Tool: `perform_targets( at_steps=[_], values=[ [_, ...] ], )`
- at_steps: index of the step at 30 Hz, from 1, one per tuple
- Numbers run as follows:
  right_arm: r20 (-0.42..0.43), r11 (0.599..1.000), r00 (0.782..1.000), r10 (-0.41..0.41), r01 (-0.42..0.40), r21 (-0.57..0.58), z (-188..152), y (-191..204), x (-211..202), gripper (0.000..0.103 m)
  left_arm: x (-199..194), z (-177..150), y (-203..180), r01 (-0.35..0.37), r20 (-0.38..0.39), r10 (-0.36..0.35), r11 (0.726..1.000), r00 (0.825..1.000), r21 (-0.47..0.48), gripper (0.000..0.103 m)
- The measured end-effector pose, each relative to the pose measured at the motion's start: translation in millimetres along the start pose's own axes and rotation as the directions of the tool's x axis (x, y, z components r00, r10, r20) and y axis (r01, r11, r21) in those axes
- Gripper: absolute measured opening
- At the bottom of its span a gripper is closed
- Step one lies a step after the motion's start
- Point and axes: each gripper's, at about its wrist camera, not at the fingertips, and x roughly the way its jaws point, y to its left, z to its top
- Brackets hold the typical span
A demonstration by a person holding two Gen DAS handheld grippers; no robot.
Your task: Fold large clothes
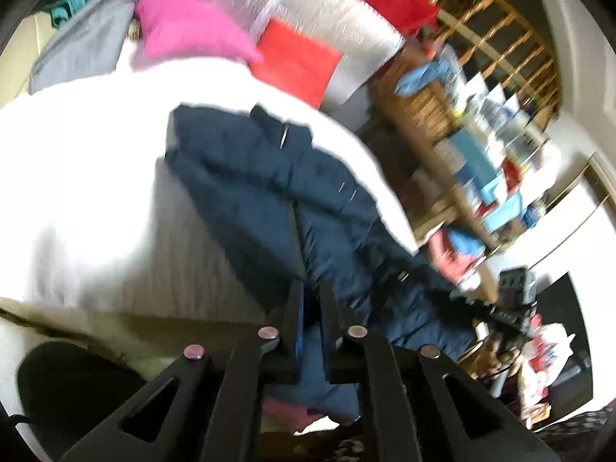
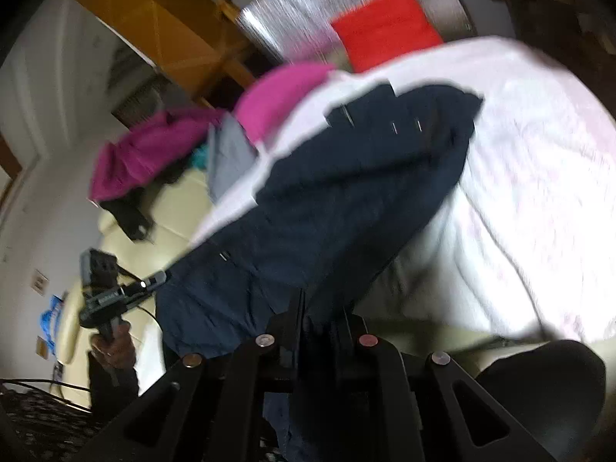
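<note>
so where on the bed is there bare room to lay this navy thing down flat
The white bedcover is bare on the wide patch beside the navy garment, below the pink cushion. Another bare stretch lies on the garment's other side, under the red cushion. The head end is crowded: cushions, a grey cloth and pink clothes.

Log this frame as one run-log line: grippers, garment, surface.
left hand-held gripper: shut on navy garment | right hand-held gripper: shut on navy garment | garment: partly on white bedding | frames: blurred
</note>
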Motion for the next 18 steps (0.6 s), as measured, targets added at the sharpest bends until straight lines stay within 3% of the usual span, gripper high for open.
perform_targets(
  at_steps=[3, 5, 6, 7, 8, 10, 12, 14, 15, 16, 18],
  values=[
    [0.07, 0.999, 0.997, 0.038, -0.039, 0.01, 11, 3, -24, 0.013, -43, 25, -14, 0.075, 0.154, -0.078, 0.997, 0.985, 0.025, 0.001],
    [0.093, 0.997, 0.993, 0.078, -0.079, 0.007, 18, 3, -29, 0.012, -67, 37, -16, 0.037, 0.245, -0.054, 0.997, 0.968, 0.071, 0.001],
    [0.098, 0.998, 0.993, 0.065, -0.065, -0.003, 19, 1, -36, 0.011, -68, 42, -15, -0.011, 0.252, -0.012, 0.996, 0.968, 0.091, 0.001],
    [0.109, 1.0, 0.994, 0.005, -0.002, -0.025, 22, 2, -34, 0.011, -65, 48, -10, -0.058, 0.242, 0.037, 0.995, 0.97, 0.081, 0.001],
    [0.101, 1.0, 0.995, -0.008, 0.011, -0.029, 22, 1, -31, 0.011, -59, 51, -2, -0.084, 0.23, 0.069, 0.995, 0.971, 0.057, 0.001],
    [0.06, 1.0, 0.998, -0.008, 0.009, -0.008, 20, -6, -21, 0.011, -34, 52, 19, -0.122, 0.161, 0.122, 0.993, 0.979, -0.009, 0.002],
    [0.009, 0.995, 0.995, -0.1, 0.1, 0.003, 16, -17, -3, 0.011, 0, 46, 40, -0.203, 0.078, 0.208, 0.977, 0.975, -0.068, 0.008],
    [-0.021, 0.989, 0.989, -0.145, 0.145, 0.025, 16, -29, 13, 0.012, 33, 38, 56, -0.314, -0.007, 0.314, 0.947, 0.949, -0.072, 0.035],
    [-0.03, 0.986, 0.987, -0.16, 0.161, 0.052, 15, -36, 15, 0.014, 51, 34, 65, -0.377, -0.065, 0.373, 0.924, 0.925, -0.066, 0.057],
    [-0.042, 0.981, 0.986, -0.162, 0.166, 0.103, 14, -49, 16, 0.014, 69, 32, 72, -0.426, -0.115, 0.418, 0.903, 0.901, -0.059, 0.061],
    [-0.061, 0.967, 0.981, -0.186, 0.194, 0.166, 16, -67, 22, 0.019, 99, 29, 83, -0.472, -0.178, 0.457, 0.88, 0.871, -0.052, 0.061]
  ],
)
